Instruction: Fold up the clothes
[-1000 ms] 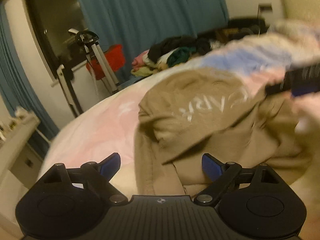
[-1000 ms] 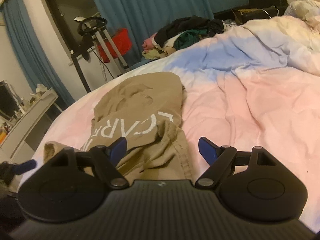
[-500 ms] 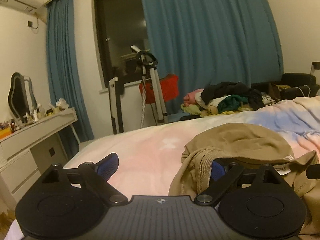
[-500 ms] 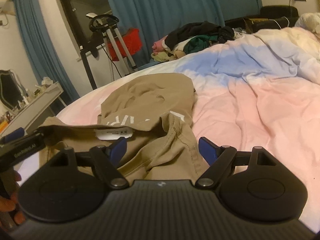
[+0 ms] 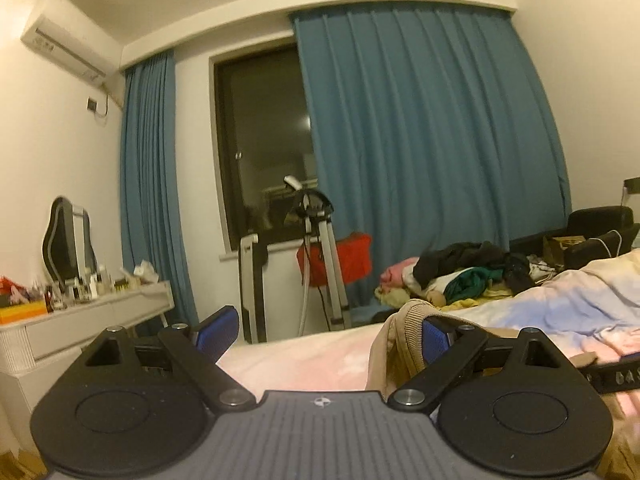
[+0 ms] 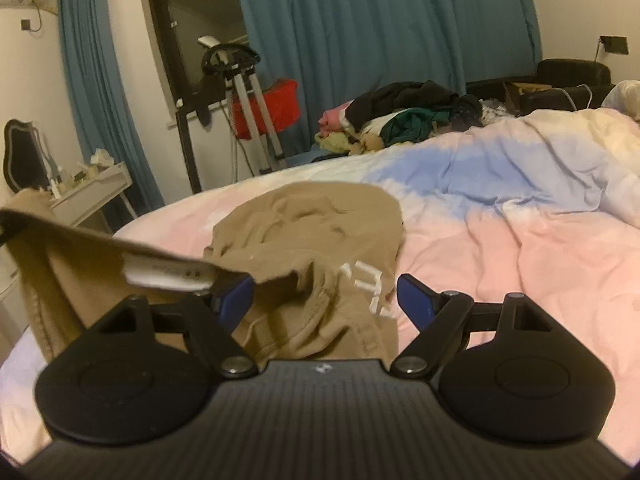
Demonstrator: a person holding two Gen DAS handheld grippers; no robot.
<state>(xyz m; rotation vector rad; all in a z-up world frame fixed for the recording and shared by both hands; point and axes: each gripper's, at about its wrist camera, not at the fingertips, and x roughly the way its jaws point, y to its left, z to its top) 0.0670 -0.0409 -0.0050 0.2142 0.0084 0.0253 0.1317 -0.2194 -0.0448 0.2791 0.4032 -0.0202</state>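
Pink bedspread (image 6: 500, 248): tan garment (image 6: 312, 232) ahead; both grippers' jaws spread, hem draped over inner pads.

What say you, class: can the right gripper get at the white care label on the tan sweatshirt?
Probably yes: the white care label lies just beside the open right gripper, on the lifted edge of the tan sweatshirt, with nothing between.

A lived-in home bedroom. A bed (image 6: 520, 248) with a pink-and-blue duvet fills the right and centre of the frame; a heap of clothes (image 6: 404, 114) sits beyond it. Blue curtains (image 5: 420, 160) flank a dark window (image 5: 264, 140). At the left stand a white dressing table (image 5: 92, 320) with a mirror (image 5: 66, 240), and an air conditioner (image 5: 64, 40) at the upper left.
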